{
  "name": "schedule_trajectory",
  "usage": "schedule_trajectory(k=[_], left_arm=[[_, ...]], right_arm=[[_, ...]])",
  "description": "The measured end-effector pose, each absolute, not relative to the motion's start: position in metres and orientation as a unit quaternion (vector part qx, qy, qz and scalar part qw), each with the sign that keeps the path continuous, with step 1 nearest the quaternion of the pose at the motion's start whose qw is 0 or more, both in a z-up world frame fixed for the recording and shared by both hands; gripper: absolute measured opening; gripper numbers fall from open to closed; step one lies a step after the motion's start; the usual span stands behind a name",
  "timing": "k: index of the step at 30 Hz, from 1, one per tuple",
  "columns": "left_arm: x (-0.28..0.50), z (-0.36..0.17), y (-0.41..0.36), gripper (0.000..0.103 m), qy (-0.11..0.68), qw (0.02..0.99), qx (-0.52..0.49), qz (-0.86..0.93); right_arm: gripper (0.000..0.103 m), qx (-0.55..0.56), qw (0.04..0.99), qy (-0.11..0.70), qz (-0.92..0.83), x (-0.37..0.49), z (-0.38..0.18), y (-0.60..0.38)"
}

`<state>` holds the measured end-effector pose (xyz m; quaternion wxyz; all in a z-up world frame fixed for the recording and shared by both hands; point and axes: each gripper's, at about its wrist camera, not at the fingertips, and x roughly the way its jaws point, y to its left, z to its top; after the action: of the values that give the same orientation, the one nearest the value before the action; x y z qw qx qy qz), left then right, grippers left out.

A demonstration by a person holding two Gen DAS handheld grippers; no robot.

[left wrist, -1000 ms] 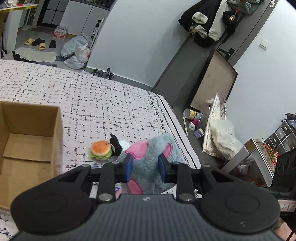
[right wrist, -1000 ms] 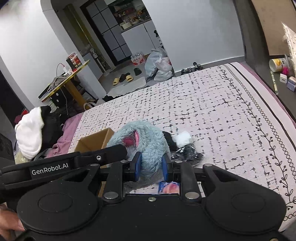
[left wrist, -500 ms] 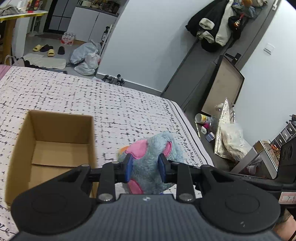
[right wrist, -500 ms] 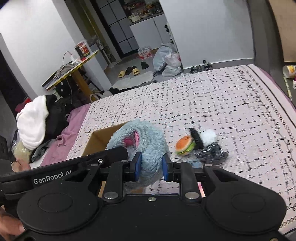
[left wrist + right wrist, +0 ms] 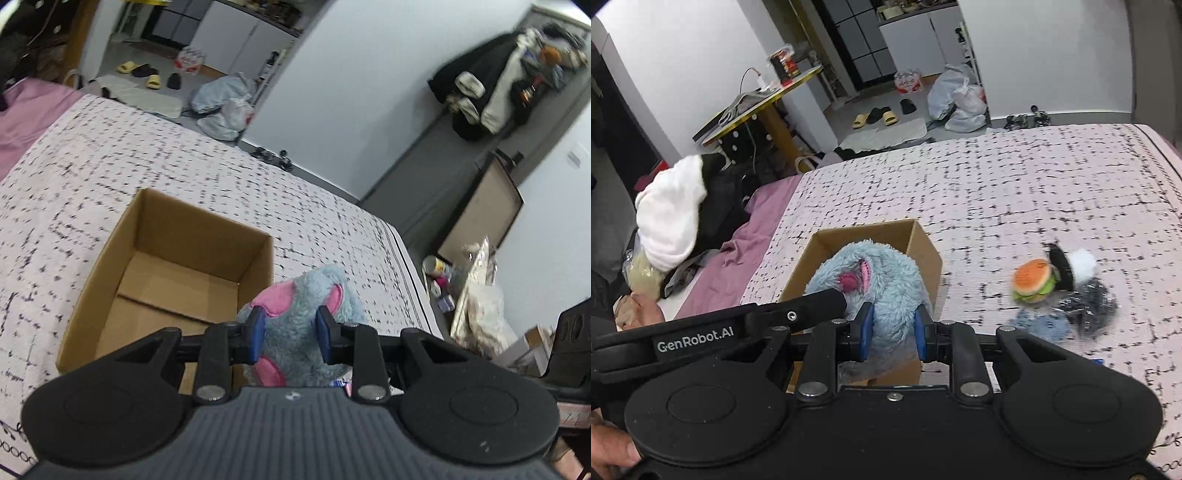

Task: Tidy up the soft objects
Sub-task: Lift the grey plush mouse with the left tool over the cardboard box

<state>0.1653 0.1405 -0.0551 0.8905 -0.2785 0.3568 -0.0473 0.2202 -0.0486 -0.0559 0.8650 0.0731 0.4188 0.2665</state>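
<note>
The bed (image 5: 1034, 177) with a black-and-white speckled cover carries an open cardboard box (image 5: 177, 258). Both tongs grasp one blue plush toy (image 5: 295, 325) with pink patches, held above the near edge of the box. The left gripper (image 5: 290, 334) reads "GenRobot.AI" on its side; its pads press the fur. The right gripper (image 5: 892, 330) is clenched narrowly on the toy. A small burger plush (image 5: 1032, 280) lies apart on the cover.
</note>
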Motion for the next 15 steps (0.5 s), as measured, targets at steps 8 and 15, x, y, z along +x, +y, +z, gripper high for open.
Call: schedule_trajectory(k=[8,15], left_arm=[[0.154,-0.041,0.161,0.029,0.320,0.898,-0.299,-0.041],[0.150,-0.042,0.176,0.029,0.324,0.896,-0.303,-0.010]], right_arm=[[0.023,0.059,0.873,0.399,0.275,0.217,-0.041,-0.027],[0.023,0.066,0.863,0.407,0.292,0.222,-0.040,-0.006]])
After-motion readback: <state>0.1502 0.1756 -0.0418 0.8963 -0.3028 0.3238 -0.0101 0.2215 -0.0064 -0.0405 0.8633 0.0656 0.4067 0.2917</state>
